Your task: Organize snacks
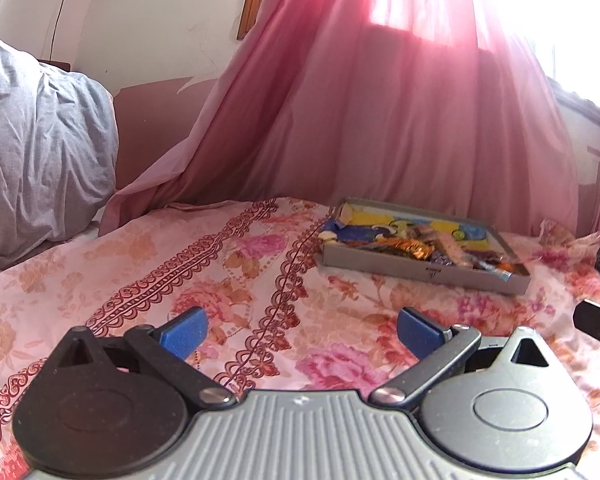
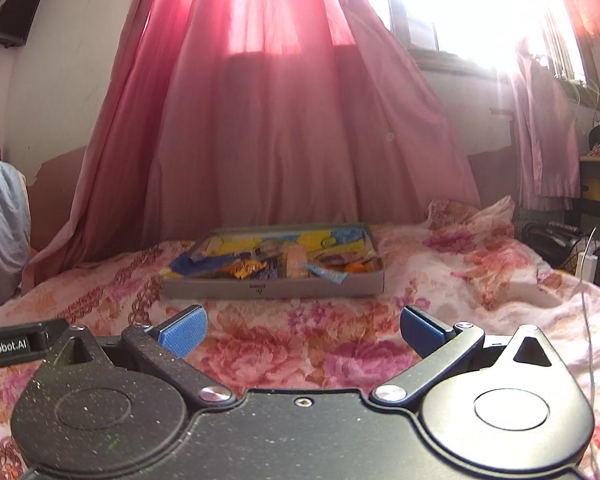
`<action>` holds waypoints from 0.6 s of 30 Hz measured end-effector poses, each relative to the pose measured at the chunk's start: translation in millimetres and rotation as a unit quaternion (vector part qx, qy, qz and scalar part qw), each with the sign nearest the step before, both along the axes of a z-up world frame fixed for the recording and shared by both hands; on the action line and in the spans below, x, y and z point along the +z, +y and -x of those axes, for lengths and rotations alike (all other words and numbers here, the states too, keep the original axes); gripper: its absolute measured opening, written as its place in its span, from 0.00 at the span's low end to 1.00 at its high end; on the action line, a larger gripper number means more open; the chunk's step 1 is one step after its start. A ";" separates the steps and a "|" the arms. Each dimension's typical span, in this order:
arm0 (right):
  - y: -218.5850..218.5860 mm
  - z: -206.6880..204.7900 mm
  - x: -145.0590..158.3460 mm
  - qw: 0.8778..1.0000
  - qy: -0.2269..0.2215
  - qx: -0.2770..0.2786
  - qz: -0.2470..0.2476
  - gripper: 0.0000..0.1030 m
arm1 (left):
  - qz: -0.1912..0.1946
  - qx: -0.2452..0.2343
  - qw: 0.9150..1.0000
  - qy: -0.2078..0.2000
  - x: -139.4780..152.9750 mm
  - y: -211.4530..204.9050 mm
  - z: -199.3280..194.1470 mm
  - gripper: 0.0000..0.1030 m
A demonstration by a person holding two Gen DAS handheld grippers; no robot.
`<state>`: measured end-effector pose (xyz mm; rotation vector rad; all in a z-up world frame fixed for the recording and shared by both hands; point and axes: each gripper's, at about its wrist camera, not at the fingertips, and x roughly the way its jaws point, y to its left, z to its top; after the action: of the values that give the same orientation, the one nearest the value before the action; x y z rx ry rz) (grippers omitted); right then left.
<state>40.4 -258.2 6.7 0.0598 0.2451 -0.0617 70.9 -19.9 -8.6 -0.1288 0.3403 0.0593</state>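
blue-padded left gripper (image 1: 300, 334) and right gripper (image 2: 303, 334) gape wide, seemingly empty.

Left gripper (image 1: 299, 332) sits wide open over the floral bedsheet (image 1: 180, 280), nothing between its blue pads (image 1: 184, 334). Grey tin (image 1: 420, 270) full of wrapped snacks (image 1: 404, 246) lies ahead-right, pink curtain (image 1: 360, 120) behind.

Both wrist views sit low over the floral bedspread (image 1: 228, 264), facing the pink curtain (image 2: 268, 128). Right view squarely faces the grey tin (image 2: 274, 286), near; left view sees that tin (image 1: 420, 270) off right, farther away.
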 end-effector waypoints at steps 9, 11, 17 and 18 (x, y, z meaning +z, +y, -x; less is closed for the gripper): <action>3.2 -20.8 -26.8 0.999 0.038 0.004 0.008 0.99 | -0.018 -0.021 1.000 0.007 -13.7 1.4 -9.2 1.00; 3.0 -23.7 -29.1 0.999 0.039 0.003 0.009 0.99 | -0.025 -0.023 0.999 0.003 -16.3 0.0 -7.9 1.00; 2.8 -21.1 -31.9 0.999 0.039 0.007 0.008 0.99 | -0.021 -0.023 0.999 0.012 -25.1 0.1 -9.1 1.00; 3.0 -20.2 -32.0 0.999 0.037 0.009 0.006 0.99 | -0.019 -0.022 0.999 0.014 -25.7 0.8 -9.0 1.00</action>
<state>60.6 -255.3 -25.3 0.0431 0.3192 -0.0486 80.0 -19.1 -34.4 -0.0827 0.3694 0.0248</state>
